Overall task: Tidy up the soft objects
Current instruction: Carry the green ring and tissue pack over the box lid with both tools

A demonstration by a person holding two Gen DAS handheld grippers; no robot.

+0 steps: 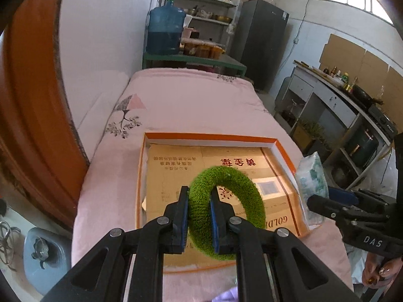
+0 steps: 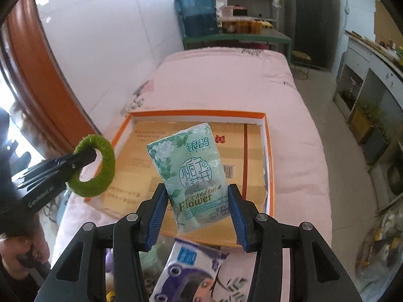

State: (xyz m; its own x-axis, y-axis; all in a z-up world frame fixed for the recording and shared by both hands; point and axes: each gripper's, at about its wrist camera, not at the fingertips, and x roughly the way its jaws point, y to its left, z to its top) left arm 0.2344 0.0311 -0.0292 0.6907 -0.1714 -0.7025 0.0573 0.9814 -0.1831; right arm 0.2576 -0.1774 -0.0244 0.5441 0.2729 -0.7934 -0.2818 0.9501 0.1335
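1. Fingers first: left gripper [image 1: 199, 216] is clamped on the band of the green fuzzy ring [image 1: 226, 211], with one finger through its hole. Right gripper [image 2: 197, 211] is clamped across the lower sides of the tissue pack [image 2: 194, 173]. Both are held in the air over the box.
2. Bed [image 1: 191, 100], pink cover: carries everything.
3. Orange-rimmed box [image 1: 209, 137]: shallow, open, lined with flattened cardboard, no soft items in it yet. Likely the drop target.
4. Tissue pack: judged light and squashy, with a slick film wrap that could slip. The side grip low on the pack looks sound.
5. Green fuzzy ring: looks soft and light, and its pile gives good friction. Pinching the band works.
6. Second, purple tissue pack [image 2: 194, 269] lies on the bed below the right fingers, not yet picked.
7. Writing: pack reads "Gardenia Flower" plus Chinese characters; cardboard shows "GOLD…" and red Chinese print; gripper bodies read "DAS" and "GenRobot.AI".
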